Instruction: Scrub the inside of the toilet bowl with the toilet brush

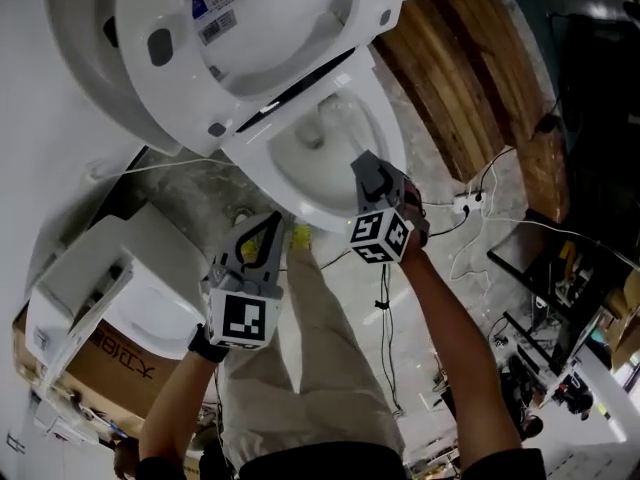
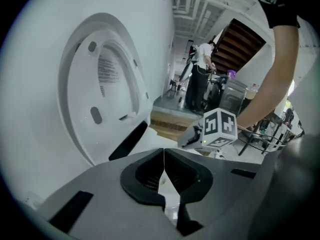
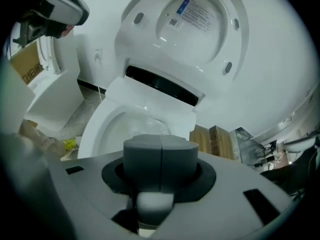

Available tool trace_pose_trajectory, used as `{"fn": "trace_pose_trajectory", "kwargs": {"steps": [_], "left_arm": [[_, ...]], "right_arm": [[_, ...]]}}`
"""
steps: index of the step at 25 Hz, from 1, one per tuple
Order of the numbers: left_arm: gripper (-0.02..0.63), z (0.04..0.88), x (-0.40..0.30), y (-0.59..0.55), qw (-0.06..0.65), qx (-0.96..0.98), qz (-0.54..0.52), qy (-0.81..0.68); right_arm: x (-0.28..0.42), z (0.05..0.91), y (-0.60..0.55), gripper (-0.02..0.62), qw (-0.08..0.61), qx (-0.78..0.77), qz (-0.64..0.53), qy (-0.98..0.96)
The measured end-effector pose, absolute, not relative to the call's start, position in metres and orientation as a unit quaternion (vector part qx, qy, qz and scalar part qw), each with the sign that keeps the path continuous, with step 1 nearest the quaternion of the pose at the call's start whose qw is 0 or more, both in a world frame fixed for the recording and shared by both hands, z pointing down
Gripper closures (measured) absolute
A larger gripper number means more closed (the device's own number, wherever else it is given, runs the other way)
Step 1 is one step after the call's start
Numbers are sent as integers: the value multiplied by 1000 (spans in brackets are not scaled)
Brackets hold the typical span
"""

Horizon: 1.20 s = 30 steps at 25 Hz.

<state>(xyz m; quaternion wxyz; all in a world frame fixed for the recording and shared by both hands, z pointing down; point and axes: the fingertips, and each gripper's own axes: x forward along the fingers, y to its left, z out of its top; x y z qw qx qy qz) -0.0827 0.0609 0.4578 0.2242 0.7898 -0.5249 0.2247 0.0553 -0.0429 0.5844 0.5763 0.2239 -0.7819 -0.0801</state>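
Observation:
The white toilet bowl [image 1: 312,151] stands open with its lid and seat [image 1: 265,23] raised; the lid also fills the left gripper view [image 2: 102,91]. My right gripper [image 1: 366,165] hovers at the bowl's near rim, jaws shut pad to pad [image 3: 161,143], looking into the bowl [image 3: 125,126]. A pale rounded piece shows under its pads; I cannot tell what it is. My left gripper [image 1: 270,220] is lower left, beside the bowl's base, its tips shut together [image 2: 164,152] with nothing between them. No toilet brush shows in any view.
A second white toilet piece [image 1: 125,278] rests on a cardboard box [image 1: 105,368] at the left. A yellow item [image 1: 300,236] lies on the floor by the bowl. Wooden planks [image 1: 465,78] and cables [image 1: 470,206] are at the right. A person [image 2: 199,79] stands far behind.

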Motion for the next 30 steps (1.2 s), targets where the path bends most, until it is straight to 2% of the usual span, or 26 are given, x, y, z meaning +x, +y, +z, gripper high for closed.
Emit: {"fn": "trace_pose_trajectory", "kwargs": {"steps": [8, 14, 20, 30], "left_arm": [[586, 460, -62, 68, 231, 774, 191, -557], [586, 436, -82, 46, 211, 743, 161, -615], [586, 426, -94, 47, 200, 742, 167, -617], [586, 445, -75, 71, 247, 752, 190, -581]], "right_arm": [[49, 596, -71, 440, 590, 166, -174, -771], [49, 598, -78, 440, 616, 143, -211, -745], [55, 602, -78, 440, 642, 141, -225, -719], [90, 599, -69, 440, 676, 147, -216, -689]]}}
